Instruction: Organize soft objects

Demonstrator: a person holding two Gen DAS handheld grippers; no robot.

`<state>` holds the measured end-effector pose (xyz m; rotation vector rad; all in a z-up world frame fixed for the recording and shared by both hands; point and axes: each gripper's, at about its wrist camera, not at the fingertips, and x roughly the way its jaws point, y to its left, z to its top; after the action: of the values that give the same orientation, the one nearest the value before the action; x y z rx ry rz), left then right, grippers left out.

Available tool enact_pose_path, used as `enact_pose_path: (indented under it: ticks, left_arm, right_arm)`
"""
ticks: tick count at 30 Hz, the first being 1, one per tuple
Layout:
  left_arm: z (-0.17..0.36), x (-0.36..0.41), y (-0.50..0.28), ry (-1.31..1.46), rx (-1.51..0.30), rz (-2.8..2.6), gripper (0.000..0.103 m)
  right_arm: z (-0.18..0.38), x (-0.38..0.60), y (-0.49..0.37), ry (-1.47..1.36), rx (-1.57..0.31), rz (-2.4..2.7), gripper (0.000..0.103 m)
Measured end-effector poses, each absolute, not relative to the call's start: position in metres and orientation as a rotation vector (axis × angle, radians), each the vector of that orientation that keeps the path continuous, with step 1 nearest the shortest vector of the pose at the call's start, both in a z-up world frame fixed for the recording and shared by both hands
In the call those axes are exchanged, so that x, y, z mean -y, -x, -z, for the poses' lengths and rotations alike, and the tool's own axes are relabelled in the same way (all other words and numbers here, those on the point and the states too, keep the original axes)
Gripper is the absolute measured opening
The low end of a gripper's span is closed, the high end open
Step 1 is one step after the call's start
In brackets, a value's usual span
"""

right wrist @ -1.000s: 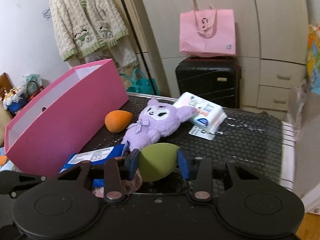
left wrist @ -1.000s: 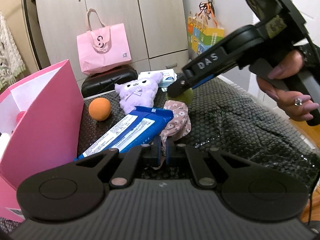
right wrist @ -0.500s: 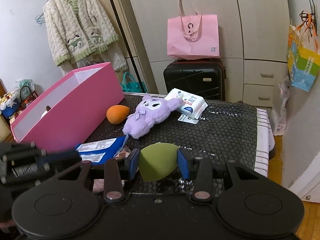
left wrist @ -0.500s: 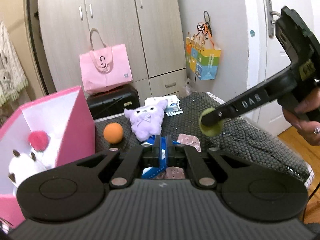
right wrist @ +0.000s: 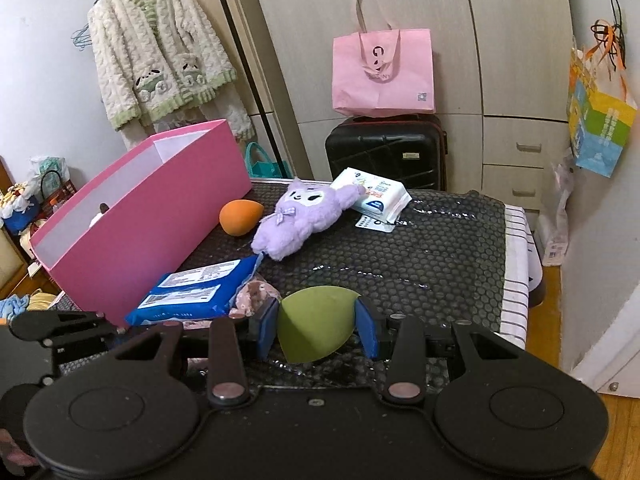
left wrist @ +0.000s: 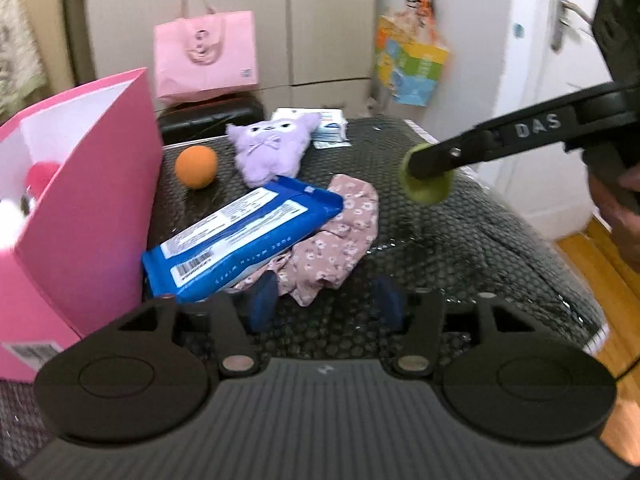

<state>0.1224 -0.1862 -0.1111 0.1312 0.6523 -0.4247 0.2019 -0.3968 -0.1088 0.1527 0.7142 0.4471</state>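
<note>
My right gripper is shut on a green sponge and holds it above the black mat; it also shows in the left wrist view. My left gripper is open and empty, just before the floral cloth and the blue wipes pack. A purple plush, an orange sponge and a white tissue pack lie farther back. The pink box stands at the left with soft toys inside.
A black suitcase with a pink bag on it stands behind the table, before the wardrobe. A coat hangs at the left. A colourful bag hangs at the right. The table's right edge has a striped cloth.
My left gripper has opened and dropped lower toward the cloth and wipes pack. My right gripper has kept hold of the green sponge and stays raised.
</note>
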Motion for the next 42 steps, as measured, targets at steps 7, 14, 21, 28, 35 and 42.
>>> enact_pose_path:
  ticks: [7, 14, 21, 28, 35, 42]
  left_arm:
    - [0.113, 0.198, -0.119, -0.164, -0.575, 0.338, 0.084]
    - [0.117, 0.199, -0.131, -0.107, -0.621, 0.319, 0.068]
    - [0.122, 0.19, -0.136, -0.092, -0.624, 0.275, 0.01]
    - [0.112, 0.18, -0.128, -0.086, -0.571, 0.294, 0.008]
    - [0.089, 0.163, -0.119, -0.095, -0.571, 0.349, 0.007]
    - [0.067, 0.143, -0.111, -0.094, -0.59, 0.403, 0.006]
  right_arm:
    - [0.112, 0.395, -0.203, -0.145, -0.718, -0.463, 0.047]
    - [0.114, 0.398, -0.205, -0.156, -0.707, -0.466, 0.048]
    - [0.118, 0.4, -0.201, -0.157, -0.708, -0.473, 0.048]
    - [0.119, 0.395, -0.191, -0.149, -0.706, -0.487, 0.048]
    - [0.115, 0.389, -0.174, -0.152, -0.712, -0.495, 0.048]
    - [0.116, 0.378, -0.155, -0.139, -0.755, -0.487, 0.048]
